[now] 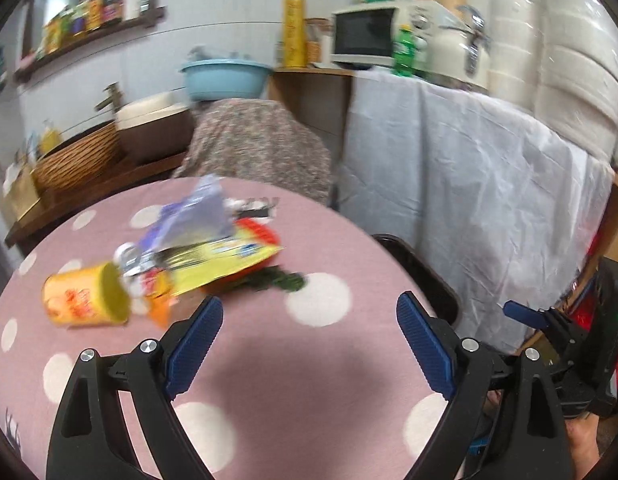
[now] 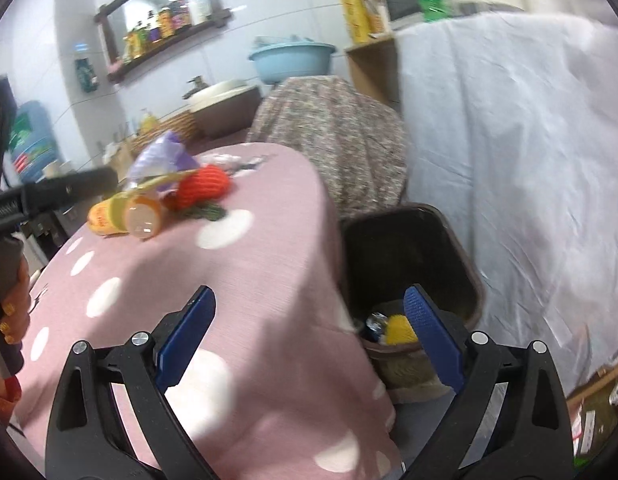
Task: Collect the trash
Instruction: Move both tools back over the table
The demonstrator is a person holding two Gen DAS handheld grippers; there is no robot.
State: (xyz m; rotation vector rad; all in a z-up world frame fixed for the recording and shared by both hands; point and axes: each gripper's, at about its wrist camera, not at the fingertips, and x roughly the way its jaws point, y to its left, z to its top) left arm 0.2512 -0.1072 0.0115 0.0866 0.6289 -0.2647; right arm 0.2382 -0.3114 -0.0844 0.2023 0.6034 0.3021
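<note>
Table point(image 1: 293, 368), pink cloth with white dots, fills the lower part of both views. Dark bin point(image 2: 461, 256) stands on the floor just off the table's right edge; a few items already lie in its bottom, one yellow, one shiny.

Trash pile point(image 1: 197, 252) sits on the far-left part of the tabletop. Largest to smallest: yellow wrapper point(image 1: 225, 262) lying flat, long axis running left-low to right-high in the left wrist view; purple bag point(image 1: 189, 216) crumpled on top of it; red knitted thing point(image 2: 203, 188) behind, touching; yellow cup point(image 1: 85, 300) tipped on its side at the pile's near-left end, mouth toward the pile. A clear-ended orange bottle point(image 2: 143, 216) lies beside the cup in the right wrist view. Motion blur; small pieces not readable.

Left gripper point(image 1: 309, 340): jaws wide apart, nothing between them. It is over the table, pile ahead and to its left, near. The cup is the closest piece to its left finger.

Right gripper point(image 2: 313, 340): jaws also spread, empty. It straddles the table edge, with the right finger over the bin mouth. Pile is well apart from it, ahead-left.

Judgement: the left gripper is the nearer to the pile, the right the nearer to the bin. A grab on the wrapper would want the jaws across its short side.
</note>
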